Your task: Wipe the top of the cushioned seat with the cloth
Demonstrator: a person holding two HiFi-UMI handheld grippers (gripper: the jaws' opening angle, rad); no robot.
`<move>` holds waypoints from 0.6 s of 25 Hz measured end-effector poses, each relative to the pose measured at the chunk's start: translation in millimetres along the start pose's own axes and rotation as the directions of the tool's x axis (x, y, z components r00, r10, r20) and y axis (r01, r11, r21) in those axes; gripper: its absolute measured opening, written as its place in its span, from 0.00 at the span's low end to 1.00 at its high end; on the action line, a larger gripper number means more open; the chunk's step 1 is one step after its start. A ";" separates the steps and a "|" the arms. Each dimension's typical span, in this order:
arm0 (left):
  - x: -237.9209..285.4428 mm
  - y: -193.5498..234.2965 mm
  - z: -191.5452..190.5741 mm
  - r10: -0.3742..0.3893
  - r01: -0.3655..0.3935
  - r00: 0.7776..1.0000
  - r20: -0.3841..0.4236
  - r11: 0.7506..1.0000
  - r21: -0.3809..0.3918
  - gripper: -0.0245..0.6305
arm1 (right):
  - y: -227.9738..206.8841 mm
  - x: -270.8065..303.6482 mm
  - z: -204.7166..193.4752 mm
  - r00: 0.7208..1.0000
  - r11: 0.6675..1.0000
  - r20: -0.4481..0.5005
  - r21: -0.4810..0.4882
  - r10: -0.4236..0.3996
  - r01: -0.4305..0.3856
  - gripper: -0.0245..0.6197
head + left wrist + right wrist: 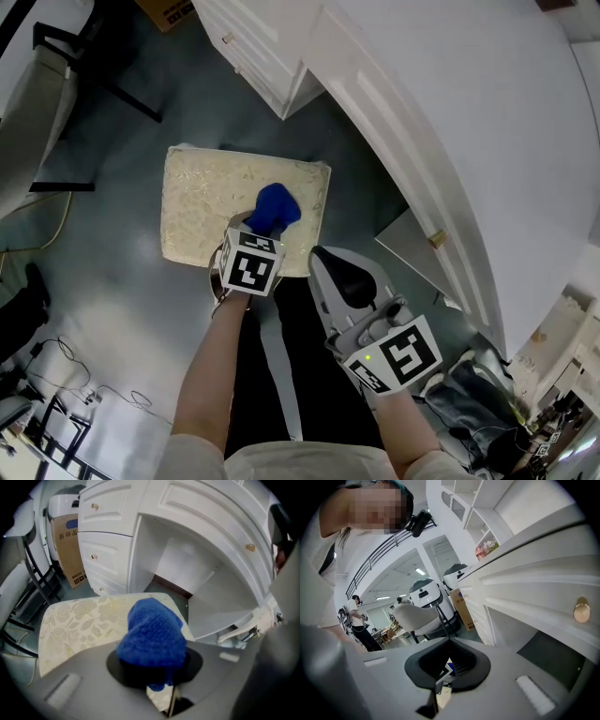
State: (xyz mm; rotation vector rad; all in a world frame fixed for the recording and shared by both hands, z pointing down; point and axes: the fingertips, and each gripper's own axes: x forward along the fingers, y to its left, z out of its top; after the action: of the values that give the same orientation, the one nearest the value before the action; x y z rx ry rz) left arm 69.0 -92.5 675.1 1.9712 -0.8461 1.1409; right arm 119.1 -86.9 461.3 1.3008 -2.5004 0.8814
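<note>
The cushioned seat is a low square stool with a cream floral top, standing on the grey floor. A bunched blue cloth rests on its near right part, with my left gripper shut on it from the near side. In the left gripper view the cloth fills the jaws, and the seat top spreads to the left behind it. My right gripper hangs to the right of the seat's near corner, off the cushion, jaws shut with nothing in them. The right gripper view looks out level across the room.
A white cabinet runs along the right, with an open compartment and a swung-out door close to the seat's right edge. A cardboard box and black chair legs stand at the far left. Cables lie on the near left floor.
</note>
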 end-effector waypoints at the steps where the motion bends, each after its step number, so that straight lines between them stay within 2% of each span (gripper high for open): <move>1: -2.0 5.3 -1.6 0.008 -0.008 1.000 0.001 1.000 -0.004 0.15 | 2.0 1.1 -0.4 1.000 1.000 -0.001 -0.001 0.003 -0.003 0.04; 15: -29.0 81.0 -18.9 0.108 -0.107 0.994 0.006 0.990 -0.088 0.15 | 22.8 21.1 0.0 1.000 0.999 -0.007 -0.021 0.029 -0.029 0.04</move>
State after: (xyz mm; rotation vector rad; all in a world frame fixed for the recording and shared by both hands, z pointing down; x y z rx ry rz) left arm -16.0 -115.6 675.7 1.8807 -1.0021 1.1355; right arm 88.4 -91.4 460.6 1.2559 -2.5222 0.8612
